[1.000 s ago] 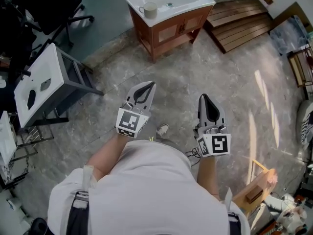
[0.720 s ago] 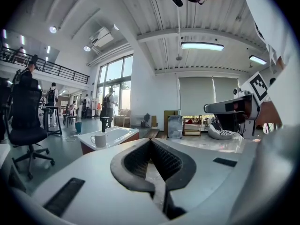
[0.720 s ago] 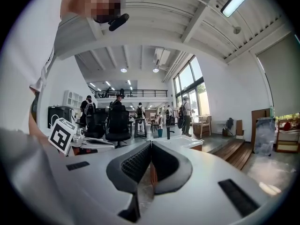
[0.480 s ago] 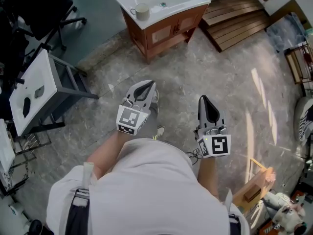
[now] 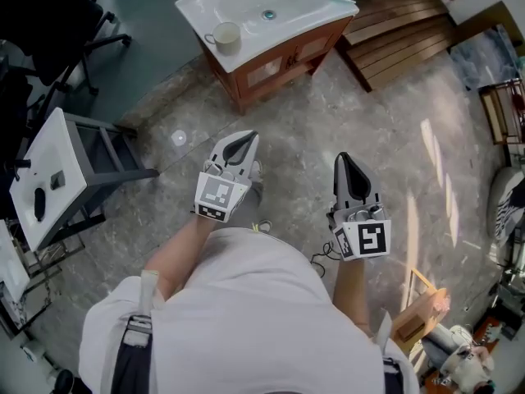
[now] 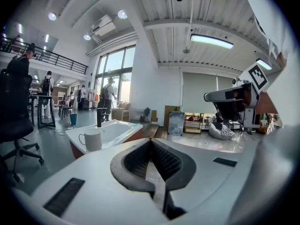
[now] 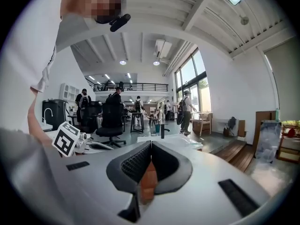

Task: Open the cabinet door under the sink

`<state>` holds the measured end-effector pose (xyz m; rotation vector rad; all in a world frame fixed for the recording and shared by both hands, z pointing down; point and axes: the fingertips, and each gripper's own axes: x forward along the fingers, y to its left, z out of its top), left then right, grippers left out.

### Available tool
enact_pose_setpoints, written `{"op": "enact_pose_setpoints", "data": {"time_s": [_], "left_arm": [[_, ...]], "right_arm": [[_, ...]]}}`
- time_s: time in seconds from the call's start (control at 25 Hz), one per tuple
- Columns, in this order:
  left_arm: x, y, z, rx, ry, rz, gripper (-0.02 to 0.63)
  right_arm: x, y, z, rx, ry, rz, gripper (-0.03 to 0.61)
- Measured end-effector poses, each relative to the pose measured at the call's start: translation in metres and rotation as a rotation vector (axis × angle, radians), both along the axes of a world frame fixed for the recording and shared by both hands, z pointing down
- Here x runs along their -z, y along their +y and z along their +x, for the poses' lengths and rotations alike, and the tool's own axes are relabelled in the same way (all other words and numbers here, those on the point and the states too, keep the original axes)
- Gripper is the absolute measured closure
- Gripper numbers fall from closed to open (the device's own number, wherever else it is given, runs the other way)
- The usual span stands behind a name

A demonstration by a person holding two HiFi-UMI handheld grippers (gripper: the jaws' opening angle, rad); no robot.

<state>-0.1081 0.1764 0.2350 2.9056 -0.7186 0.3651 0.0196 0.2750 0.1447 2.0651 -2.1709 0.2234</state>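
The sink cabinet (image 5: pixel 275 56) is sliding left and nearer; left gripper (image 5: pixel 246 140) and right gripper (image 5: pixel 344 161) are staying pressed together, empty.

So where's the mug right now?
In the head view, the mug sits on the sink top's near-left corner, top centre, ahead of the left gripper.

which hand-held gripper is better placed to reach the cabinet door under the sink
Left, narrowly. In the head view the left hand-held gripper sits closer to the brown wooden cabinet doors under the white sink than the right hand-held gripper. Both are shut, empty and well short of the doors.
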Motion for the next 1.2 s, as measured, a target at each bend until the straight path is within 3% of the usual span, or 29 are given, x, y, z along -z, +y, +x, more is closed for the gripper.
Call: {"op": "enact_pose_setpoints", "data": {"time_s": [0.24, 0.44, 0.88, 1.2], "left_arm": [[-0.007, -0.09, 0.046, -0.037, 0.029, -0.009, 0.603], [-0.008, -0.137, 0.068, -0.056, 0.041, -0.02, 0.603], [-0.006, -0.168, 0.104, -0.081, 0.023, -0.008, 0.603], [0.008, -0.184, 0.145, 0.014, 0.023, 0.012, 0.603]], "right_arm": [[0.013, -0.09, 0.042, -0.02, 0.064, -0.007, 0.546], [0.021, -0.127, 0.057, -0.047, 0.07, -0.016, 0.546], [0.033, -0.158, 0.094, -0.074, 0.074, 0.006, 0.546], [0.039, -0.188, 0.149, 0.008, 0.044, 0.042, 0.546]]}}
